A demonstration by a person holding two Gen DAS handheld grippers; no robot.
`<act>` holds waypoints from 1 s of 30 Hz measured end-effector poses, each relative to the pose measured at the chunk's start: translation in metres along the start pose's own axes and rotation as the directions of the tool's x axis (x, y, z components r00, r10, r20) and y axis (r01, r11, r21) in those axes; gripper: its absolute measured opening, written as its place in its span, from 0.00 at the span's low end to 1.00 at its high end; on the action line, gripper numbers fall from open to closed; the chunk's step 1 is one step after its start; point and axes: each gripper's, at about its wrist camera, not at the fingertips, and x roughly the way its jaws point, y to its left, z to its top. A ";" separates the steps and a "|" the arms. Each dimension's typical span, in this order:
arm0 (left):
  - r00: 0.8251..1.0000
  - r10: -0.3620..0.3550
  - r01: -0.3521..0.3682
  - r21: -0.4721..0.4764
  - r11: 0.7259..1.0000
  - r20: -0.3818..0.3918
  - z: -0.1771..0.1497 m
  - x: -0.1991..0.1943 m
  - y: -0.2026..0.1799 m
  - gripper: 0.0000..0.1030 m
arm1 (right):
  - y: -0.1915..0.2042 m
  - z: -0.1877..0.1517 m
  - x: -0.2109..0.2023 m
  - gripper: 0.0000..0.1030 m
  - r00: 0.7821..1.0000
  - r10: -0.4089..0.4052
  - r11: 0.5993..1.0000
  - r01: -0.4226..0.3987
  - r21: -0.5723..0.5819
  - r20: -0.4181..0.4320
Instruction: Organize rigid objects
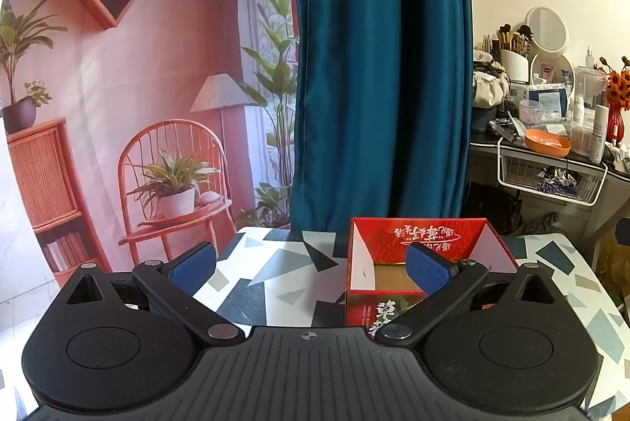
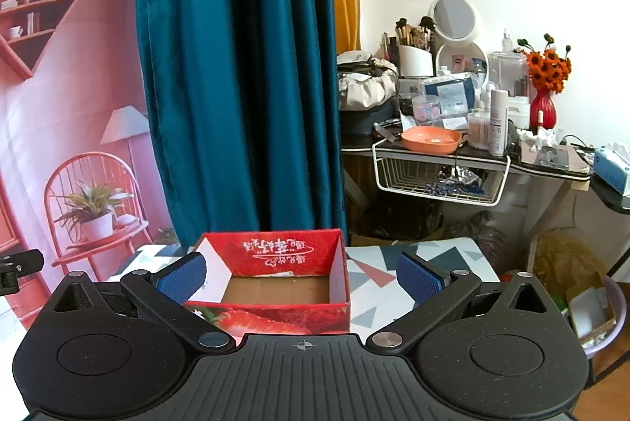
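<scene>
Both grippers, left point(image 1: 311, 269) and right point(image 2: 301, 275), spread wide, grasping nothing, face 1 empty red box point(image 2: 275, 275), seemingly awaiting items.

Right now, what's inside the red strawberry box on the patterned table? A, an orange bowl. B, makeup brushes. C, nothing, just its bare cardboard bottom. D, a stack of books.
C: the right wrist view looks down into the red strawberry box and shows only its brown cardboard floor, and what the left wrist view shows of that floor is bare too; both sets of fingers are spread wide and hold nothing.
</scene>
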 end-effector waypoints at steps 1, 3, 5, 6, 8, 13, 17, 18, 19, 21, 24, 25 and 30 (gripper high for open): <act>1.000 0.000 0.000 0.000 1.000 -0.001 0.000 0.000 0.000 1.00 | -0.003 0.000 0.001 1.00 1.000 0.000 1.000 0.000 0.002 0.001; 1.000 -0.001 0.001 -0.001 1.000 -0.002 0.000 0.000 0.000 1.00 | -0.003 0.000 0.000 1.00 1.000 0.000 1.000 0.000 0.002 0.000; 1.000 -0.001 0.001 -0.001 1.000 -0.002 0.000 0.001 0.000 1.00 | -0.004 0.000 0.000 1.00 1.000 0.000 1.000 0.000 0.003 0.000; 1.000 -0.001 0.001 -0.001 1.000 -0.003 0.000 0.001 0.000 1.00 | -0.004 0.000 -0.001 1.00 1.000 0.000 1.000 0.000 0.004 0.000; 1.000 0.000 0.000 -0.002 1.000 -0.005 0.000 0.001 0.000 1.00 | -0.004 0.000 0.000 1.00 1.000 0.001 1.000 -0.001 0.004 -0.001; 1.000 0.001 -0.001 -0.005 1.000 -0.011 0.000 0.003 -0.001 1.00 | -0.006 -0.001 -0.001 1.00 1.000 0.000 1.000 0.000 0.003 -0.003; 1.000 0.000 0.000 -0.004 1.000 -0.013 -0.001 0.002 -0.001 1.00 | -0.006 0.000 -0.002 1.00 1.000 -0.002 1.000 0.002 0.003 -0.004; 1.000 0.000 0.000 -0.005 1.000 -0.013 -0.001 0.002 -0.001 1.00 | -0.006 -0.001 -0.002 1.00 1.000 -0.002 1.000 0.002 0.003 -0.004; 1.000 0.001 -0.001 -0.005 1.000 -0.013 -0.001 0.002 -0.002 1.00 | -0.007 -0.001 -0.002 1.00 1.000 -0.002 1.000 0.002 0.003 -0.004; 1.000 0.003 -0.003 -0.006 1.000 -0.014 -0.001 0.001 -0.002 1.00 | -0.007 -0.001 -0.002 1.00 1.000 -0.003 1.000 0.003 0.005 -0.006; 1.000 0.003 -0.003 -0.007 1.000 -0.018 -0.001 0.001 -0.002 1.00 | -0.008 -0.001 -0.004 1.00 1.000 -0.004 1.000 0.004 0.006 -0.009; 1.000 0.003 -0.003 -0.008 1.000 -0.019 -0.001 0.001 -0.002 1.00 | -0.008 -0.001 -0.004 1.00 1.000 -0.004 1.000 0.004 0.006 -0.010; 1.000 0.002 -0.002 -0.008 1.000 -0.022 -0.001 0.002 -0.002 1.00 | -0.009 -0.001 -0.004 1.00 1.000 -0.005 1.000 0.005 0.007 -0.011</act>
